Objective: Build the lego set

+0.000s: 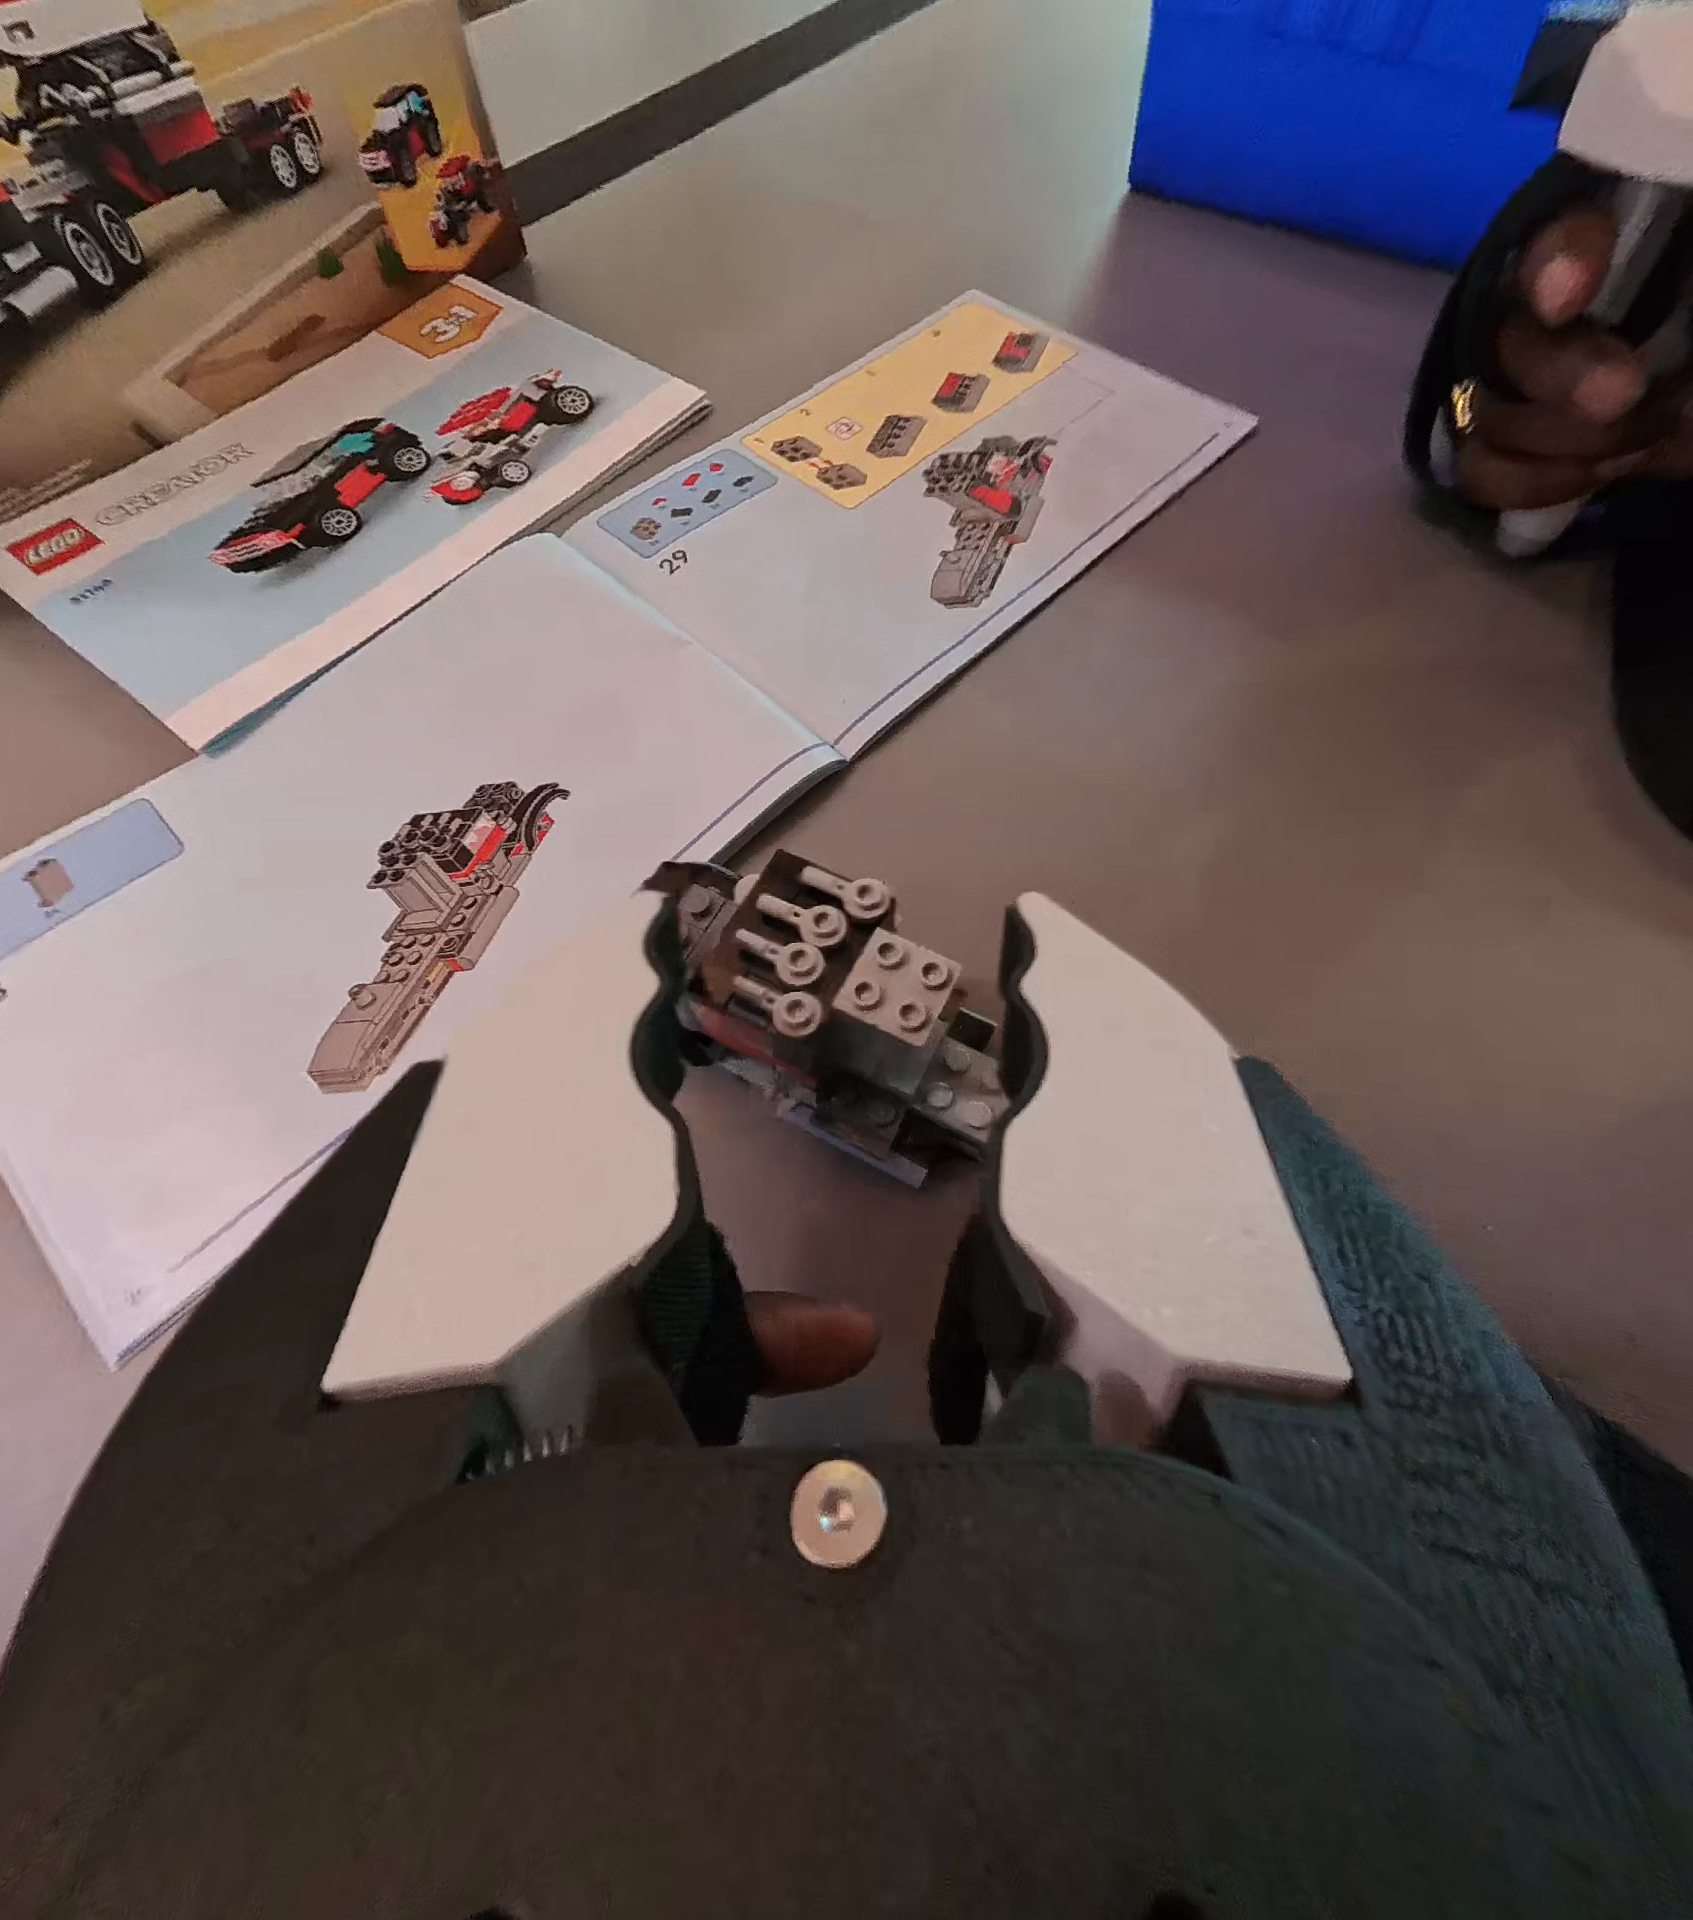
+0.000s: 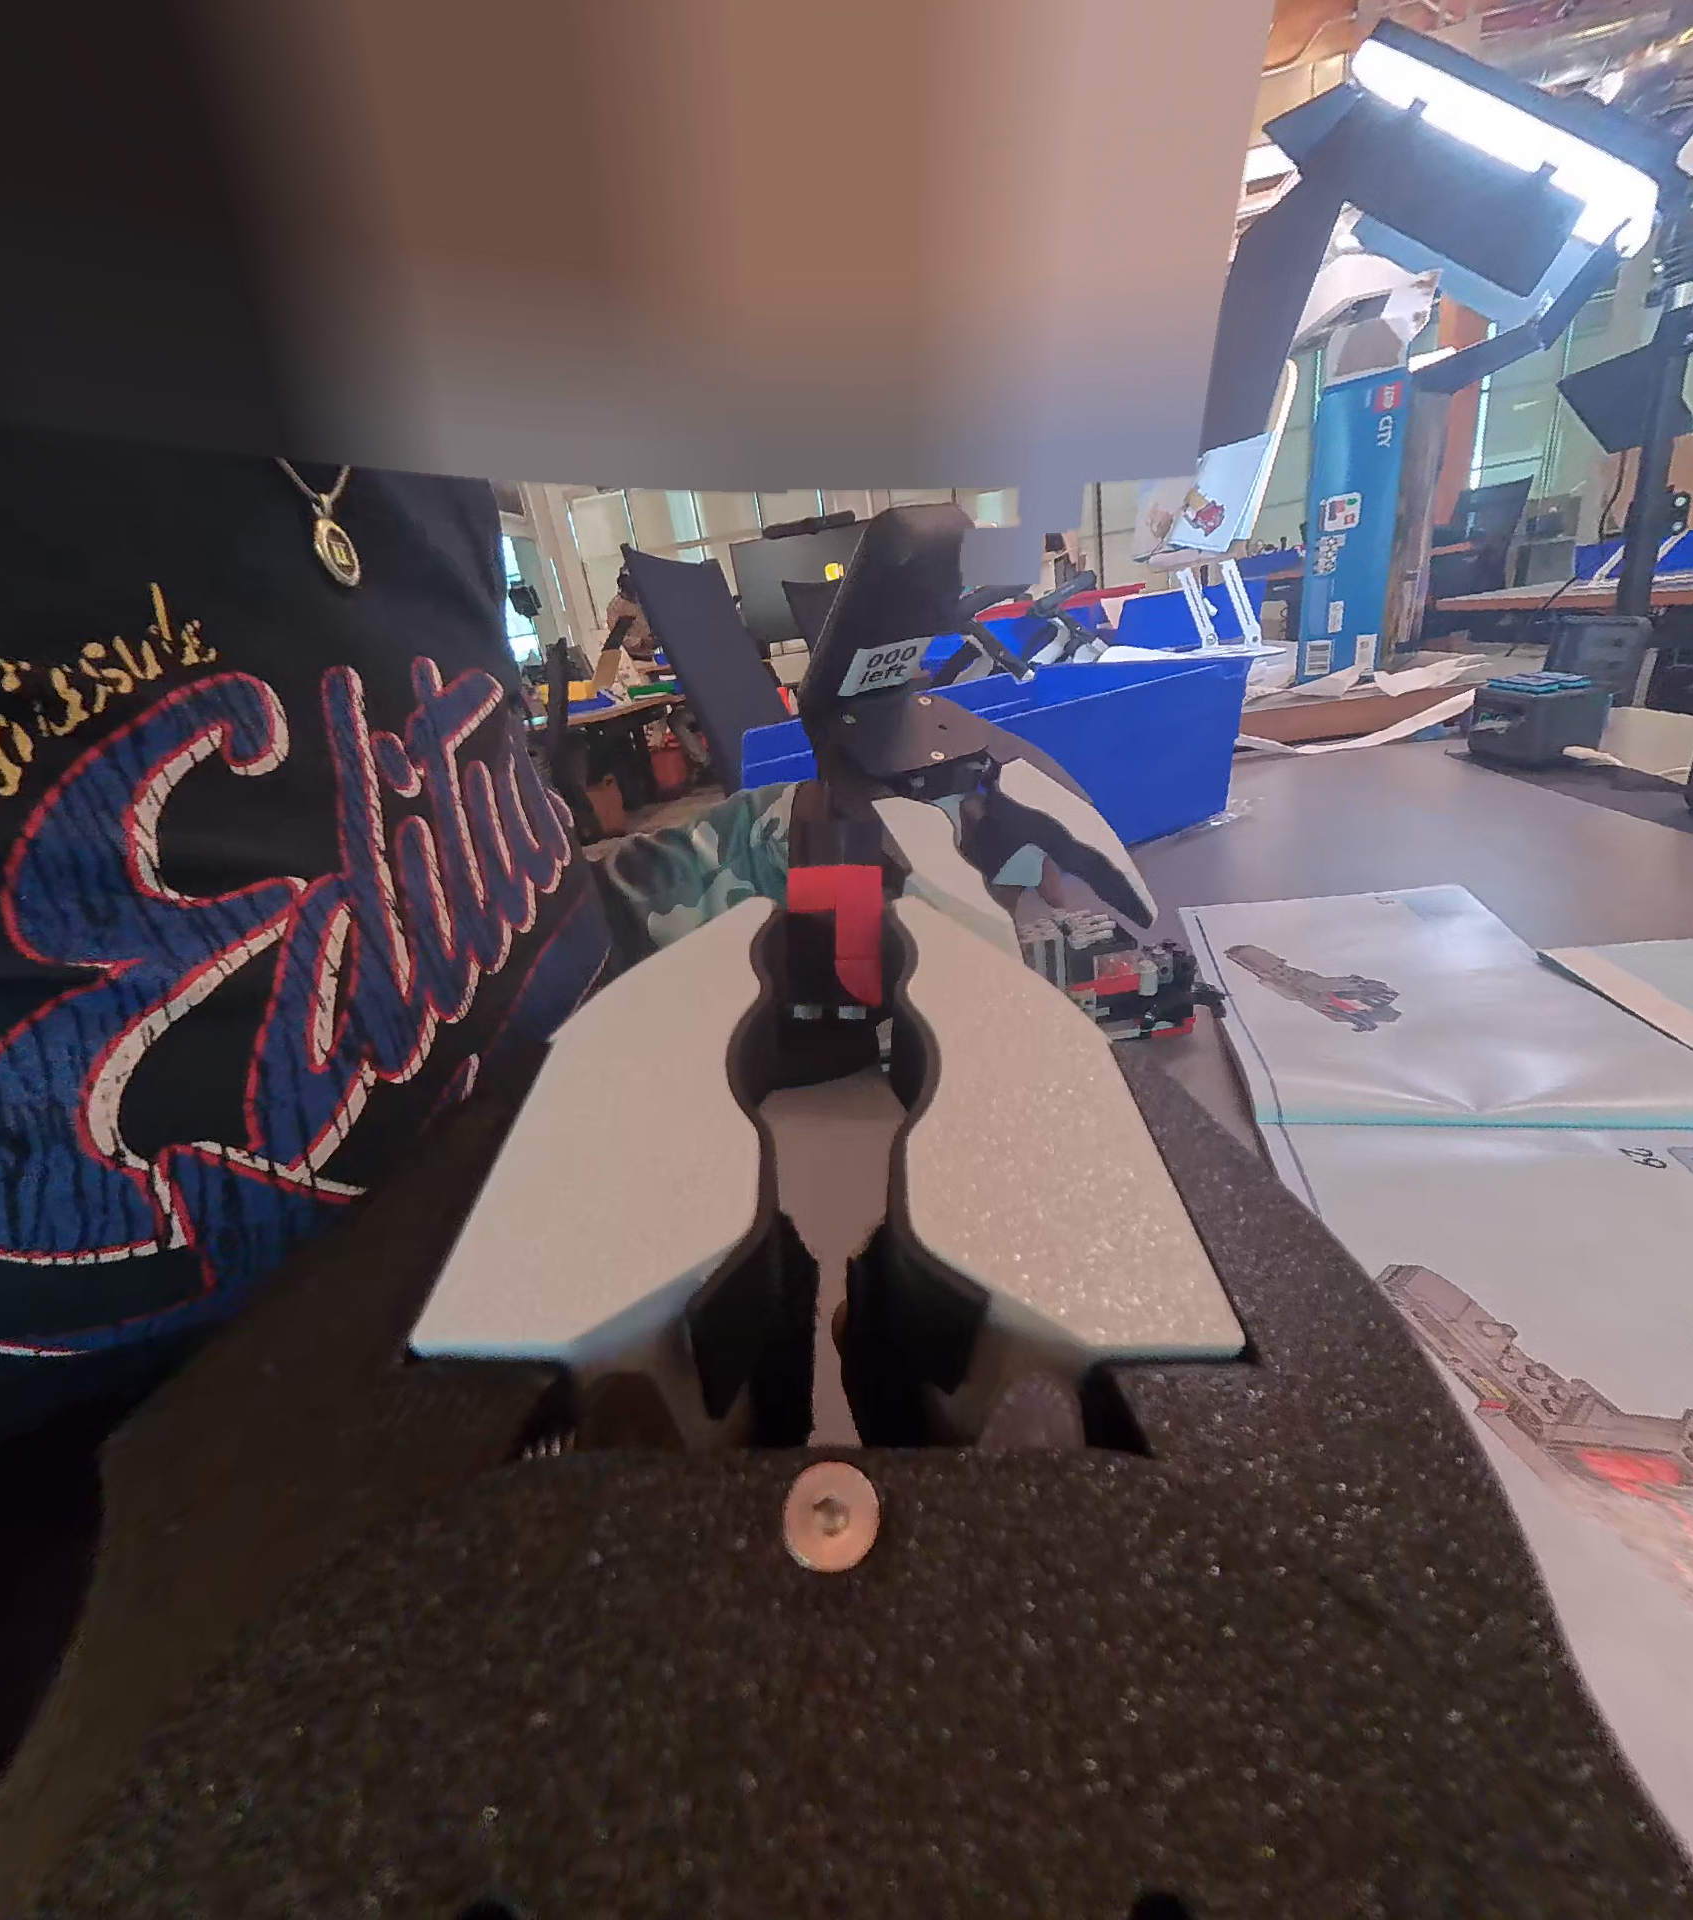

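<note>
1. The left tool (image 1: 826, 997) points down at the tabletop (image 1: 1237, 831), its white fingers (image 1: 530, 1143) spread wide on either side of the partly built model (image 1: 821, 1018) without clearly gripping it; a fingertip of the person's hand shows behind the fingers.
2. That grey, black and red model rests on the tabletop just off the near corner of the open instruction booklet (image 1: 509, 727), studs up and grey pins pointing away.
3. The right tool (image 2: 834, 966) is held level above the tabletop, aimed toward the person's dark printed shirt (image 2: 198, 883), its jaws nearly together and clamped on a small black and red brick assembly (image 2: 837, 925).
4. In the right wrist view the left tool (image 2: 1029, 831) hangs over the model (image 2: 1122, 977), beside the booklet (image 2: 1444, 1018).
5. A second, closed booklet (image 1: 333, 499) lies beyond the open one, with the set's box (image 1: 94, 208) behind it.
6. A blue bin (image 1: 1341, 114) stands at the far edge of the grey tabletop.
7. Behind it the room holds a studio light panel (image 2: 1486, 156) on a stand, a tall blue box (image 2: 1361, 520) and other cluttered tables.
</note>
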